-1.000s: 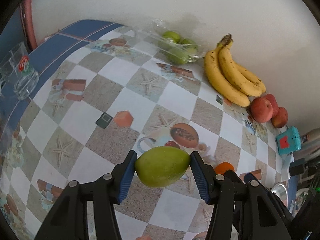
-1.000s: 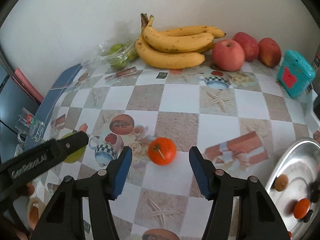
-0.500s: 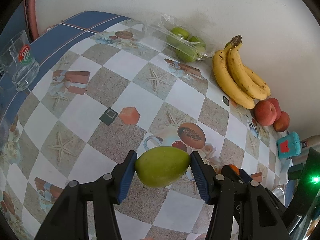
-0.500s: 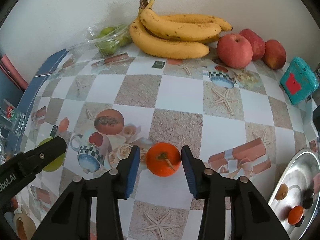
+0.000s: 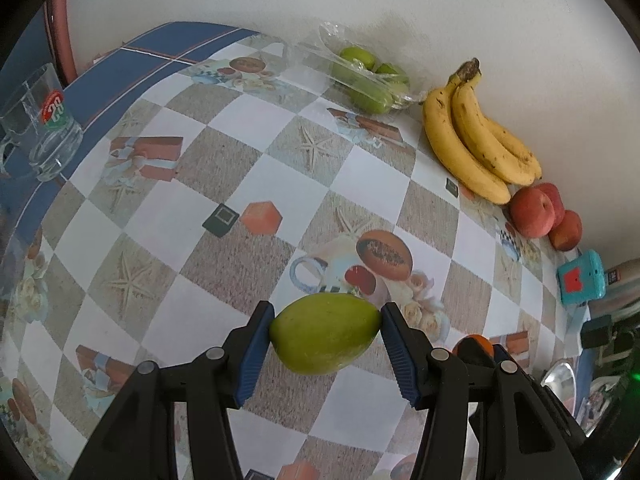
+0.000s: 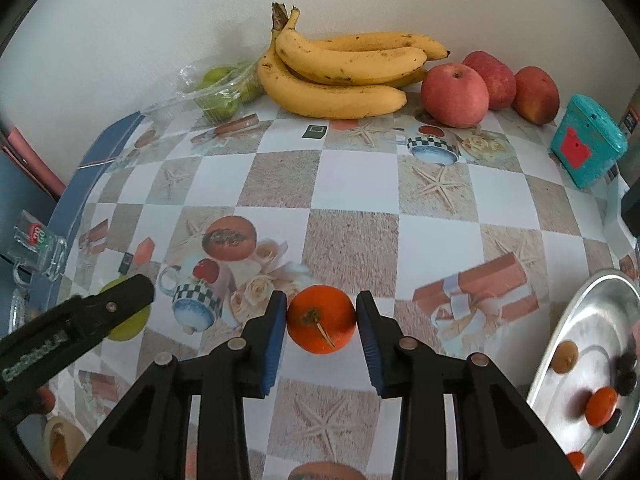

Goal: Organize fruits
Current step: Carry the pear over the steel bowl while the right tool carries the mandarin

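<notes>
My left gripper (image 5: 325,336) is shut on a green mango (image 5: 324,333) and holds it above the checked tablecloth; the mango also shows in the right wrist view (image 6: 126,322), partly behind the left gripper's finger. My right gripper (image 6: 321,322) is shut on an orange tangerine (image 6: 321,319) low over the table; the tangerine peeks out in the left wrist view (image 5: 474,344). At the back wall lie a bag of green fruit (image 5: 366,78), a banana bunch (image 6: 340,76) and three red apples (image 6: 456,94).
A glass mug (image 5: 38,120) stands at the left table edge. A teal box (image 6: 586,146) sits at the right. A metal tray (image 6: 560,344) at the front right holds several small fruits. The wall runs close behind the fruit row.
My right gripper has moved forward around the tangerine and closed on it. My left gripper kept hold of the mango and shifted slightly.
</notes>
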Motion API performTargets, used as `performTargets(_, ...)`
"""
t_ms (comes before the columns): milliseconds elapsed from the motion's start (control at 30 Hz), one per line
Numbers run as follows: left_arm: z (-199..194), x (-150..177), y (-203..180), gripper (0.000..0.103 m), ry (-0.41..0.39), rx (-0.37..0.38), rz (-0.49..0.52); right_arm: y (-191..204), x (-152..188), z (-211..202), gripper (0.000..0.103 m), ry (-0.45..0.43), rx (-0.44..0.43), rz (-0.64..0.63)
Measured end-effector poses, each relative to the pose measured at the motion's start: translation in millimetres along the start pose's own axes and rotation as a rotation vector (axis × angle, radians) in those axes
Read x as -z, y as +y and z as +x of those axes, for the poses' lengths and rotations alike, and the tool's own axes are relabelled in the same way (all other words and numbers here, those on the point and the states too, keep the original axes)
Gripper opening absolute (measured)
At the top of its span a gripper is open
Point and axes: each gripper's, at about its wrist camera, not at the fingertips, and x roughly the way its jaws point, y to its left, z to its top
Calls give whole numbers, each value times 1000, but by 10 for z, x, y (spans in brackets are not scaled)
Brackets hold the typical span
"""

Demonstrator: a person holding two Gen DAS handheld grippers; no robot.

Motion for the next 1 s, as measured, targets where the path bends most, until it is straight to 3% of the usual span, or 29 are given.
performTargets(500, -101, 254, -9, 58, 34, 8, 27, -76, 460, -411, 37, 6, 7, 27)
performTargets(1000, -355, 426, -36, 58, -7, -10, 68, -144, 729, -831, 37, -32, -16, 43)
